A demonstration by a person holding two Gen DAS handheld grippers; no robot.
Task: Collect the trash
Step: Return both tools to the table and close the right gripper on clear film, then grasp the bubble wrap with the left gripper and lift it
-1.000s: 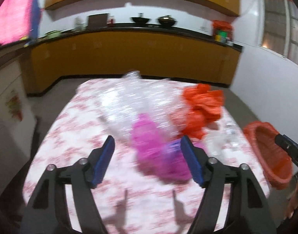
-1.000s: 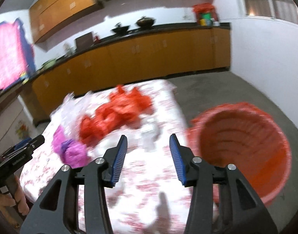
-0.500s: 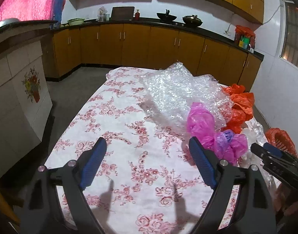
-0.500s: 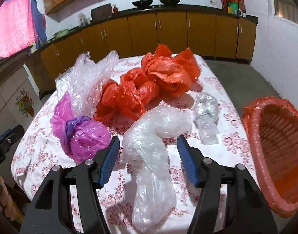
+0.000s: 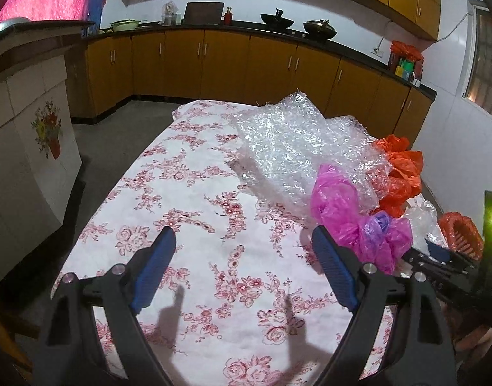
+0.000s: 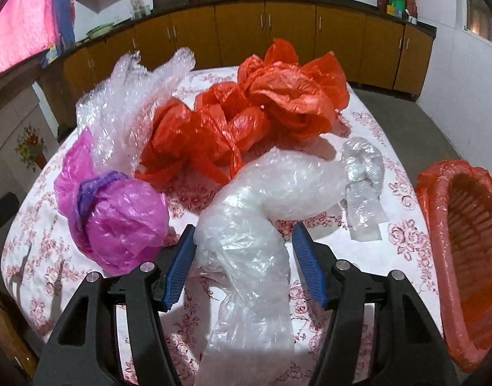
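My right claw [image 6: 242, 257] is spread around the clear bag [image 6: 246, 225]; I should pinch its bunched middle, then swing right to the basket [image 6: 464, 257].

The tablecloth [image 5: 194, 199] under my tongs is matt cloth printed with red roses. My fingers [image 6: 178, 263] carry ribbed blue pads on matt black plastic arms with shiny metal screws. The clear plastic bag [image 6: 246, 225] at centre is thin, crinkled, glossy film. The bubble wrap [image 5: 297, 148] glints, bumpy. The pink bag [image 6: 117, 218] and orange bags [image 6: 262, 109] are glossy film. At right, the orange basket [image 6: 464, 257] is ribbed plastic.
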